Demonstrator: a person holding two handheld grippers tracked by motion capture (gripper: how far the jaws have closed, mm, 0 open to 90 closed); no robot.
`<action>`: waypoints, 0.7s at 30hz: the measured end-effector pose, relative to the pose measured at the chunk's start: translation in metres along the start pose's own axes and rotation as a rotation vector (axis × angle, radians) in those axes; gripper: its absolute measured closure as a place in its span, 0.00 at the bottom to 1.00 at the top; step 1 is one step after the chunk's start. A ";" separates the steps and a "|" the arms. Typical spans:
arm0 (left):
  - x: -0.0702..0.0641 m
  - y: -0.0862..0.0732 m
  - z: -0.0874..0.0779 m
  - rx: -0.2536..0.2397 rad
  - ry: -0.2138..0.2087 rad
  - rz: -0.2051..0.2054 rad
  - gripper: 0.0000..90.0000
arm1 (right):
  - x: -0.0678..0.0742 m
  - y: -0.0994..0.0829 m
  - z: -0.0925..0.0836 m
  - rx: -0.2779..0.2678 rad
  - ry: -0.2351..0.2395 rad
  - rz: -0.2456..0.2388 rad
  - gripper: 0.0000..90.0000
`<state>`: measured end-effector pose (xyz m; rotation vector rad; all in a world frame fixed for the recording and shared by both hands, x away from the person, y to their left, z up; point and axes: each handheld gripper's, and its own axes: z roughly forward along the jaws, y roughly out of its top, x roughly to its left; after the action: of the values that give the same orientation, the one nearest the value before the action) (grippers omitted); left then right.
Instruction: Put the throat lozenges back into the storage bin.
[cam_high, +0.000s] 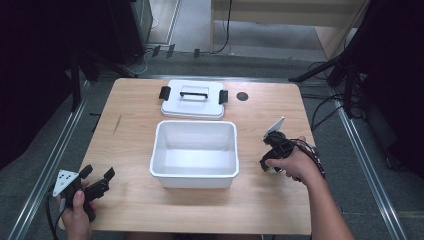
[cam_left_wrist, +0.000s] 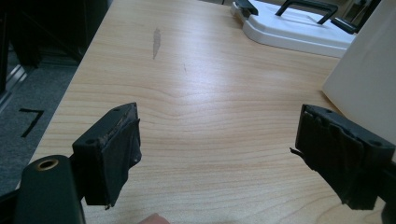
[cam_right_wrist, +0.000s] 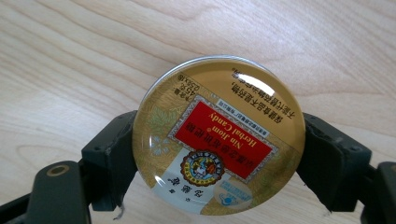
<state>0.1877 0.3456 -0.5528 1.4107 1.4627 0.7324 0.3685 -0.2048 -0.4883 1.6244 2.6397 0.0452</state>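
On table (cam_high: 130, 150): one tub (cam_high: 194, 155), one lid (cam_high: 193, 99); right gripper (cam_right_wrist: 219, 154) clamps one tin (cam_right_wrist: 218, 135), left gripper (cam_left_wrist: 219, 154) gapes empty.

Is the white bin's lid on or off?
Off. The lid lies flat on the table behind the open, empty white bin.

Round gold candy tin (cam_right_wrist: 218, 135), red label upside down reading "Nin Jiom Herbal Candy", Chinese characters alongside

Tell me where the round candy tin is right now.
The candy tin sits clamped between the right gripper's jaws in the right gripper view, over the wooden table, right of the open white bin.
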 end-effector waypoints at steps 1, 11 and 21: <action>0.000 0.000 0.000 0.001 0.000 0.001 0.16 | 0.001 0.001 -0.002 0.000 -0.002 -0.008 0.23; 0.000 0.000 0.000 0.000 -0.001 0.000 0.16 | 0.009 0.006 -0.033 -0.024 0.000 -0.071 0.23; 0.001 0.000 0.000 0.000 -0.002 -0.002 0.16 | 0.014 0.009 -0.061 -0.048 -0.015 -0.110 0.23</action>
<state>0.1877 0.3462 -0.5528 1.4094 1.4624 0.7289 0.3675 -0.1886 -0.4276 1.4577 2.6896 0.0915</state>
